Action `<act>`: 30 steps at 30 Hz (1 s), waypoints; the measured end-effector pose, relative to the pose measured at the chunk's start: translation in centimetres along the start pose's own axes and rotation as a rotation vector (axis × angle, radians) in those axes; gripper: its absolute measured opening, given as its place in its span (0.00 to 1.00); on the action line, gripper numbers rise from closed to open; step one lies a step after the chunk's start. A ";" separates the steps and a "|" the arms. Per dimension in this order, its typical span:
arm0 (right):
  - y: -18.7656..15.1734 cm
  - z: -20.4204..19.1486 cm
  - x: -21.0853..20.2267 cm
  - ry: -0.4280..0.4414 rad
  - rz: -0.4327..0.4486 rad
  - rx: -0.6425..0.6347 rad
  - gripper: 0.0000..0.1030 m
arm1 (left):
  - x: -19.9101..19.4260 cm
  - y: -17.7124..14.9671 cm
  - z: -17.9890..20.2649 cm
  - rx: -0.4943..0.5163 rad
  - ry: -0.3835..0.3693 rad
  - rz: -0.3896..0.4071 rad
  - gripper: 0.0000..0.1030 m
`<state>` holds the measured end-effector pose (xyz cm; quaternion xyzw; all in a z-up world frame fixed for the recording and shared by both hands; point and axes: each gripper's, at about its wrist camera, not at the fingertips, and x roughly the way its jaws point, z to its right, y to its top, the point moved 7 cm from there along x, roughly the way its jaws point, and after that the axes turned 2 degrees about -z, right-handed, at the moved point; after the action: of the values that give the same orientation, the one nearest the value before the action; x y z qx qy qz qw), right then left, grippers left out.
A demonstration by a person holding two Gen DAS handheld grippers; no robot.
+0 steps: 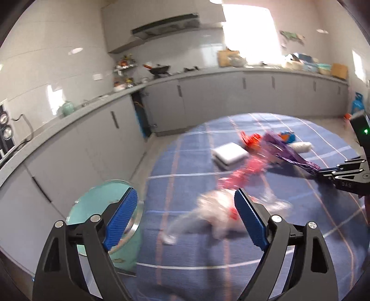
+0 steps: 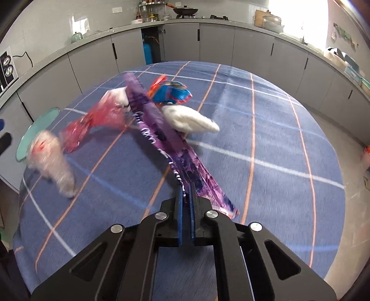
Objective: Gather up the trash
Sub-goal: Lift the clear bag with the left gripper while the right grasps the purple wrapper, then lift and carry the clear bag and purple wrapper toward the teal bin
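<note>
A round bench point(image 2: 266, 129) draped in a blue cloth with white and orange grid lines fills the foreground. Behind it, a grey counter point(image 1: 208, 71) curves along white-tiled walls above grey cabinets point(image 2: 215, 41) with dark vertical handles. One cabinet bay stands open, showing a blue cylinder point(image 2: 148, 53). On the counter: a black wok point(image 2: 186, 10), a rack of small jars point(image 1: 123, 66), a pale green lidded pot point(image 1: 67, 108) and cardboard boxes point(image 1: 225, 58) near a bright window point(image 1: 251, 30). A range hood point(image 1: 165, 25) hangs on the wall above the wok.
</note>
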<state>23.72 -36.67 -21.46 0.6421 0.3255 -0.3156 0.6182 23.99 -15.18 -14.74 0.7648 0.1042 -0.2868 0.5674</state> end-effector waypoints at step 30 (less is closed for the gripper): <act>-2.7 -6.0 -8.1 0.104 0.202 0.026 0.02 | -0.3 0.0 1.7 0.040 -0.067 -0.027 0.13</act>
<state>16.77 -30.79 -16.30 0.6950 0.2868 -0.2222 0.6207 23.21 -16.72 -14.89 0.7645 0.0897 -0.3220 0.5512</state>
